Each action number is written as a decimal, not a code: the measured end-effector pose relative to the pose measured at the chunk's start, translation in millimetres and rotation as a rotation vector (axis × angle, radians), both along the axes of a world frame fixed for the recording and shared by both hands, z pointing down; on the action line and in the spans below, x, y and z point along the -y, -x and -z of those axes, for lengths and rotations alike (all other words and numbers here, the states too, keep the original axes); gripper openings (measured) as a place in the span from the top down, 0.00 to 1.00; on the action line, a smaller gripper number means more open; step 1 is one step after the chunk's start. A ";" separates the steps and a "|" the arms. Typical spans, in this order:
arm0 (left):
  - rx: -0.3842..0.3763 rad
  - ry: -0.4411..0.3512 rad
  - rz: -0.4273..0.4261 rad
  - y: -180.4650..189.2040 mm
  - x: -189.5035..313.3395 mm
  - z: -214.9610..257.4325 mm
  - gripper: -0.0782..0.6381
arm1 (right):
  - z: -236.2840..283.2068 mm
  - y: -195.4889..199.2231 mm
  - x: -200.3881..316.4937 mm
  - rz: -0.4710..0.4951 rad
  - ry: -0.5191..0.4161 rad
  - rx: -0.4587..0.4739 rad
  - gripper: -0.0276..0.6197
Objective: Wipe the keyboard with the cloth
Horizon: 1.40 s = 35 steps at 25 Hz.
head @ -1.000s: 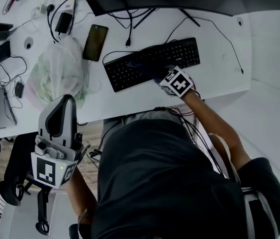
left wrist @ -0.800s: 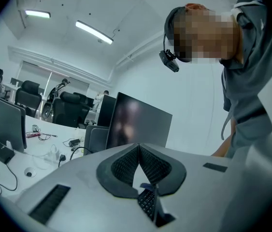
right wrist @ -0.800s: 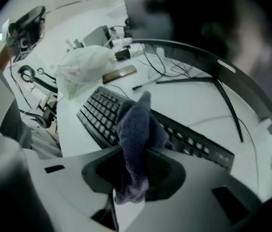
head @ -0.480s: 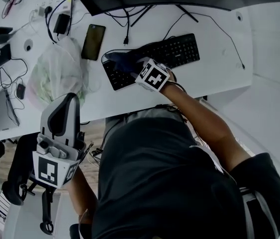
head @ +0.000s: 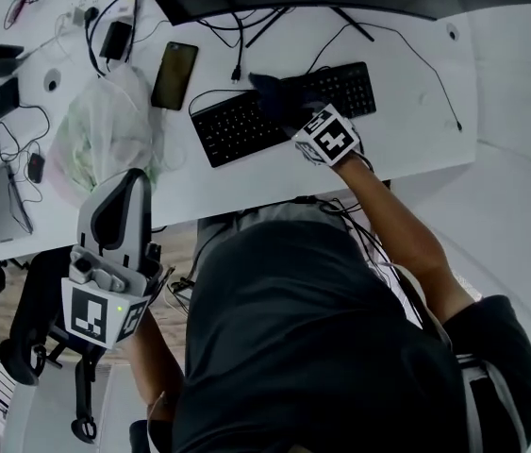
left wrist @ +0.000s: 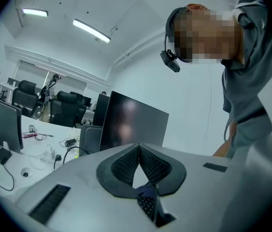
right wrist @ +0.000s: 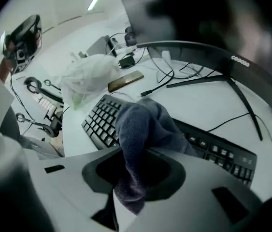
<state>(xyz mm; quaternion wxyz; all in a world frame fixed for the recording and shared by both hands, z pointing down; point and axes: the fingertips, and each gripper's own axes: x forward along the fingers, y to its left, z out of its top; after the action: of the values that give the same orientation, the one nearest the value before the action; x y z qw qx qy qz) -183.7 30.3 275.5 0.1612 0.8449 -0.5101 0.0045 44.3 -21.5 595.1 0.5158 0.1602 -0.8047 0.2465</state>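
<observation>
Right gripper (right wrist: pixel 134 172) jaws clamped on the dark cloth (right wrist: pixel 140 122), which is bunched over the middle of the keyboard (head: pixel 232 128) on the desk (head: pixel 416 135) and looks to rest on the keys. Left gripper (left wrist: pixel 138 159) jaws pressed together on nothing, held low off the desk edge. To wipe well, keep the cloth down on the keys, sweep along the rows and go light so the board doesn't slide. Thin plastic bag (head: pixel 105 135) left of the keyboard holds pale stuff, can't tell what
</observation>
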 end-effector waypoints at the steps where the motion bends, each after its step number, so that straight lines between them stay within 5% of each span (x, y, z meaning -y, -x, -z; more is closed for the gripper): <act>1: 0.006 -0.005 -0.006 -3.6 0.9 3.3 0.88 | -4.7 1.3 -8.6 0.019 0.017 0.007 0.80; 8: 0.003 0.000 0.007 -4.4 -4.5 1.4 0.88 | 1.7 -127.7 38.2 -0.223 -0.110 -0.197 0.80; 10: -0.017 0.011 0.009 -8.8 -4.0 -2.7 0.88 | 8.7 -95.7 32.0 -0.201 -0.100 -0.111 0.80; 14: -0.016 0.008 -0.029 -31.1 3.6 4.9 0.88 | -4.1 -30.6 -13.8 0.008 -0.011 -0.004 0.80; 22: -0.002 -0.013 -0.004 -32.8 2.1 4.1 0.88 | 8.0 -217.8 69.5 -0.307 -0.194 -0.274 0.80; 26: -0.010 -0.001 0.022 -30.3 -1.1 -0.5 0.88 | 2.8 -151.8 51.1 -0.268 -0.118 -0.071 0.80; 29: -0.002 -0.017 0.000 -44.0 -0.4 5.3 0.88 | -7.0 -128.6 36.6 -0.205 -0.060 -0.020 0.80; 35: -0.004 -0.018 0.018 -51.1 -10.1 4.3 0.88 | -0.2 -259.8 74.7 -0.395 -0.187 -0.274 0.80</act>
<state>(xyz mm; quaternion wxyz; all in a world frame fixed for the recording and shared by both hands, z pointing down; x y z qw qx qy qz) -132.6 40.3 271.2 0.1544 0.8417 -0.5174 -0.0032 304.1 -96.1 595.3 0.5450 0.3931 -0.6997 0.2427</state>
